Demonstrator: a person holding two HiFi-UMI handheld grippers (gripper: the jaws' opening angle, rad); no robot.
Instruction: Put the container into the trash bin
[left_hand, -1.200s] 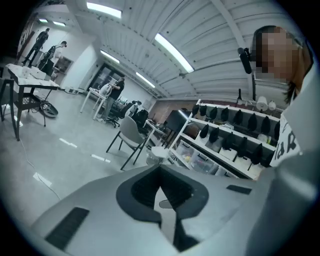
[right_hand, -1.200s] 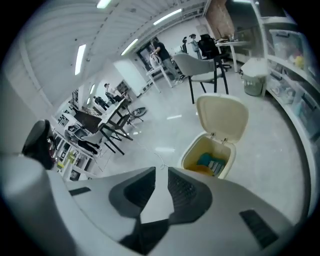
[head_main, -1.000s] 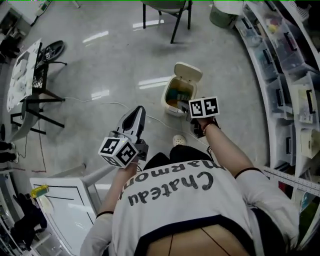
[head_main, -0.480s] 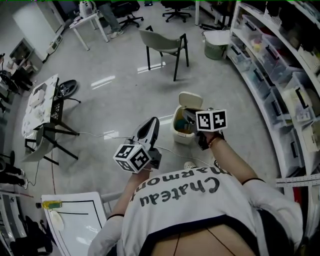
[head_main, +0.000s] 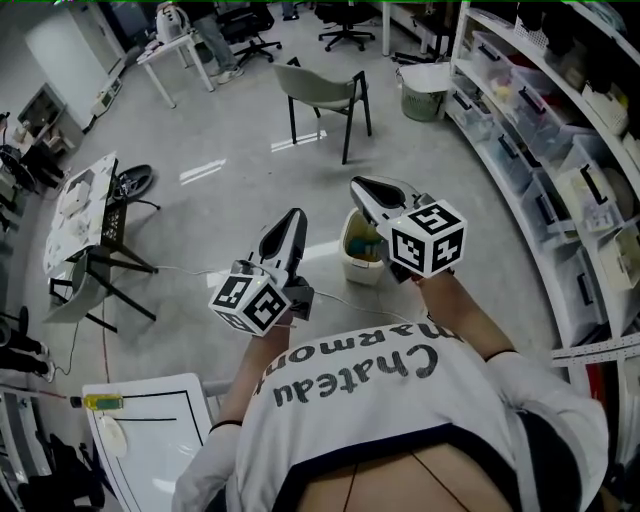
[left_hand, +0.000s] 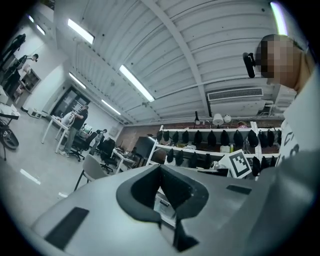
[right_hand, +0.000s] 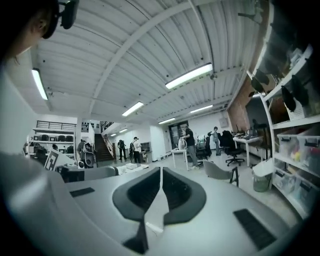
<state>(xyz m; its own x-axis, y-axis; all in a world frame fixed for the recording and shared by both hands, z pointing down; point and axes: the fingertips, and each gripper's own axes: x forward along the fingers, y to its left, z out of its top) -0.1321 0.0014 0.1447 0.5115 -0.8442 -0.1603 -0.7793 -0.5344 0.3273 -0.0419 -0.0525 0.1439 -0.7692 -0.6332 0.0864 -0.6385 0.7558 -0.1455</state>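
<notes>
Holding left gripper (head_main: 290, 222) and right gripper (head_main: 362, 188) jaws together, empty, trash bin (head_main: 360, 268) beneath right gripper.

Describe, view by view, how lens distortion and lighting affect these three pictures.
Head view: fisheye bows the shelves into a curve; glare streaks the floor. Left gripper view: black round vignette, strip lights blown white. Right gripper view: same vignette, ceiling lamp glaring white.

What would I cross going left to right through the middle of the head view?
Cluttered side table → left tongs → trash bin → storage shelves.
</notes>
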